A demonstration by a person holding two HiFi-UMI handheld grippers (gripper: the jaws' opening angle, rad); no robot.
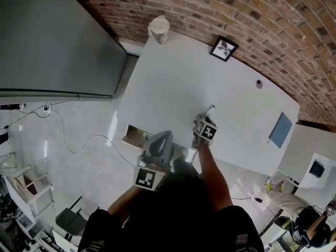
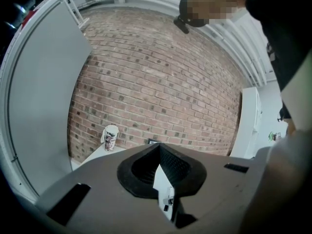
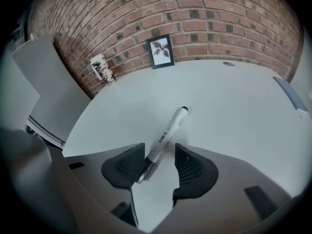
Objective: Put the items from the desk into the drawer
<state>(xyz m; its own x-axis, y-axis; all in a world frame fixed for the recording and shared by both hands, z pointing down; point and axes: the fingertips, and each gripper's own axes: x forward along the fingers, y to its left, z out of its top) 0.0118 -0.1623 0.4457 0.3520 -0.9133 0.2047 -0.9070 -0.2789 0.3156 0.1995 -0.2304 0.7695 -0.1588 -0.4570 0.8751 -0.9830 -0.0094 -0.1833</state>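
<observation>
A white marker point(image 3: 166, 133) with a black cap lies on the white desk point(image 3: 229, 111). My right gripper point(image 3: 157, 164) points steeply down over it, open, with the marker's near end between the pads and closer to the left pad point(image 3: 125, 167). From the head view, the right gripper point(image 1: 202, 117) stands over the marker point(image 1: 209, 109) near the desk's front edge. To its left, my left gripper point(image 1: 164, 136) hangs beside the open drawer point(image 1: 134, 137). Its pads point(image 2: 171, 164) meet at the tips, and I see nothing held.
A paper cup point(image 1: 159, 29) stands at the desk's far corner and a small framed picture point(image 1: 224, 48) leans on the brick wall. A blue notebook point(image 1: 280, 130) lies at the right end, with a round grommet point(image 1: 259, 83) behind it. A grey panel point(image 1: 52, 41) stands to the left.
</observation>
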